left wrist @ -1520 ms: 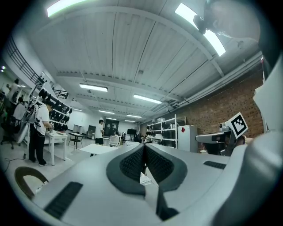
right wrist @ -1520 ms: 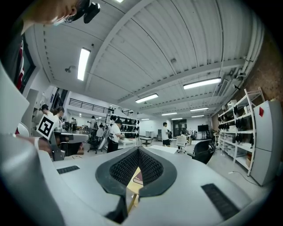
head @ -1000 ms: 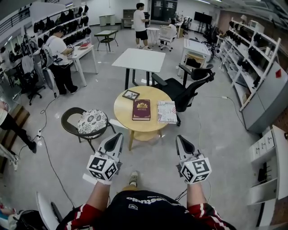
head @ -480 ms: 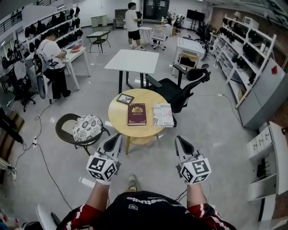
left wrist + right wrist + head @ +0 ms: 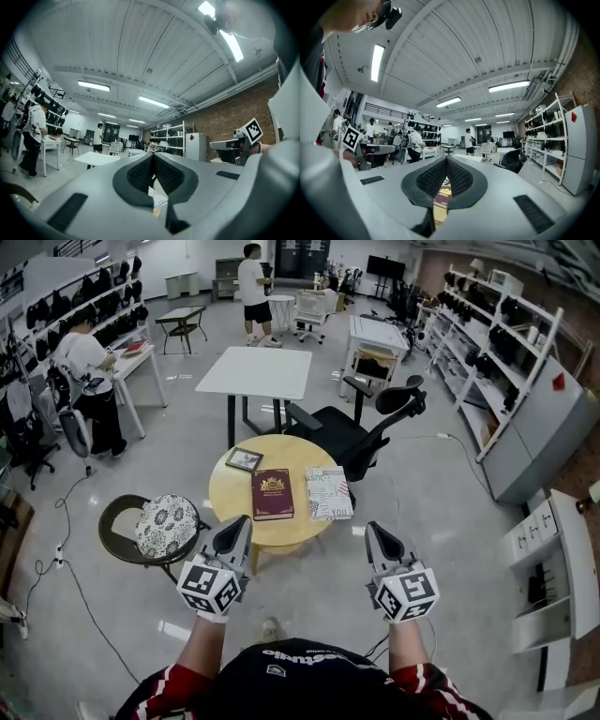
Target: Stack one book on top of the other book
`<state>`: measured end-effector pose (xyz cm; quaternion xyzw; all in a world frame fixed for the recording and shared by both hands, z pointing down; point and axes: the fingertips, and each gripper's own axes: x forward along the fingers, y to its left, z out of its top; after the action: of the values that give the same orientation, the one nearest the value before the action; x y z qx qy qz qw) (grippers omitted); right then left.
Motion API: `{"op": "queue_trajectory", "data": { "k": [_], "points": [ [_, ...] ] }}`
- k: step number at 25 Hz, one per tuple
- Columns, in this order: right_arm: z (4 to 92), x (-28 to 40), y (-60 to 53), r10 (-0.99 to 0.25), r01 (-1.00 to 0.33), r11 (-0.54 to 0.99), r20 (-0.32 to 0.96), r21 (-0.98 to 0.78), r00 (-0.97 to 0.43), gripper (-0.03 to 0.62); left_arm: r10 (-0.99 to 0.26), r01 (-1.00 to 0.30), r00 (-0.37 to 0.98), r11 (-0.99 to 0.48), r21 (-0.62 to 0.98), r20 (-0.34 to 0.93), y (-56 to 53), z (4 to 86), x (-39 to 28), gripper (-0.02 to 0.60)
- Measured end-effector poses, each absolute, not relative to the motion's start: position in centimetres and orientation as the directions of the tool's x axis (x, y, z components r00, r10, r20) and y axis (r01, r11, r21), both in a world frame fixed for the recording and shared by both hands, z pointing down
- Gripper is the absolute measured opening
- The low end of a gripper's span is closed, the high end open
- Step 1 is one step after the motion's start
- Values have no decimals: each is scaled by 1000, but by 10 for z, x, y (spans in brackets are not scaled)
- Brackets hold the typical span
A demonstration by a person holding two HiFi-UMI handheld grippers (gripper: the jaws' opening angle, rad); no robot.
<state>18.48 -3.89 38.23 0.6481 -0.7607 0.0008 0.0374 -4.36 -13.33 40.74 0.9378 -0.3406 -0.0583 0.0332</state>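
Observation:
A dark red book (image 5: 272, 494) and a white patterned book (image 5: 329, 492) lie side by side on a round wooden table (image 5: 228, 504). My left gripper (image 5: 240, 524) and right gripper (image 5: 375, 530) hover level short of the table's near edge, both shut with nothing between the jaws. Through the left gripper view's jaw gap a sliver of the white book (image 5: 157, 198) shows. Below the right gripper view's jaw tips the red book (image 5: 443, 193) appears.
A small framed picture (image 5: 244, 460) lies at the table's far left. A black chair with a patterned cushion (image 5: 165, 525) stands left of the table, a black office chair (image 5: 361, 427) behind it, a white table (image 5: 255, 371) farther back. People stand far off.
Both grippers have advanced together toward the round table, which now sits closer and lower in the head view. Their jaws stayed shut.

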Motion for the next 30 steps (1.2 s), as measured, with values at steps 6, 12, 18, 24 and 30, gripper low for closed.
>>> {"op": "queue_trajectory", "data": {
  "k": [6,12,18,24,30],
  "points": [
    [378,182,-84,-988,-987,151,55,59,-148,26,-638,-630,764,-770,99,-99,-180,403,-46,15],
    [377,175,-124,-986,-985,156,66,73,-151,26,-645,-636,757,-764,109,-103,-219,402,-55,15],
    [372,160,-161,-985,-983,165,69,80,-159,26,-652,-642,750,-758,114,-111,-256,399,-68,15],
    [372,153,-188,-989,-987,142,61,79,-138,26,-641,-632,760,-768,107,-109,-283,401,-78,15],
    [379,145,-205,-991,-990,122,67,75,-117,26,-633,-625,766,-774,101,-110,-304,407,-88,15]
  ]
}}
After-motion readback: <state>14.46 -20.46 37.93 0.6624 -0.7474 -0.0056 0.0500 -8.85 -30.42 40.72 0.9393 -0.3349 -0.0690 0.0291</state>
